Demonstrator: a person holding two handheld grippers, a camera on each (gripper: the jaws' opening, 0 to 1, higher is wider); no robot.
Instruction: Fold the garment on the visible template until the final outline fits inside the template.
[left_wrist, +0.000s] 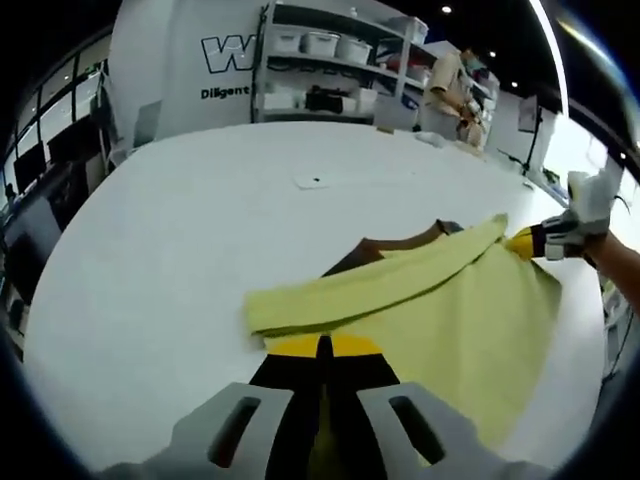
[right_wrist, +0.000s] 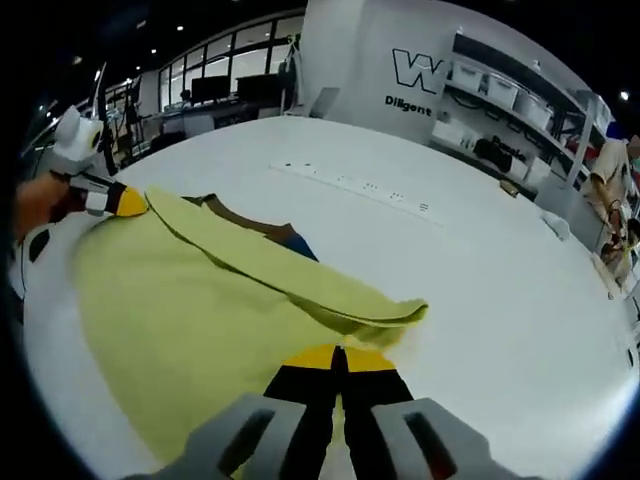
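A yellow garment (left_wrist: 470, 310) lies on the white table (left_wrist: 180, 260), with one edge folded over into a long band (left_wrist: 370, 290). In the left gripper view my left gripper (left_wrist: 322, 345) is shut on the near end of that band. My right gripper (left_wrist: 530, 242) comes in from the right and pinches the band's far end. The right gripper view shows the same garment (right_wrist: 190, 320) from the other side: my right gripper (right_wrist: 340, 352) is shut on the fold's end, and my left gripper (right_wrist: 125, 203) holds the far corner. A brown template (right_wrist: 250, 218) peeks out beyond the fold, mostly covered.
A white power strip (right_wrist: 360, 187) lies across the table beyond the garment. Shelves with white bins (left_wrist: 320, 60) stand behind the table, and a person (left_wrist: 450, 85) stands by them. The table's edge (right_wrist: 60, 380) curves close to the garment.
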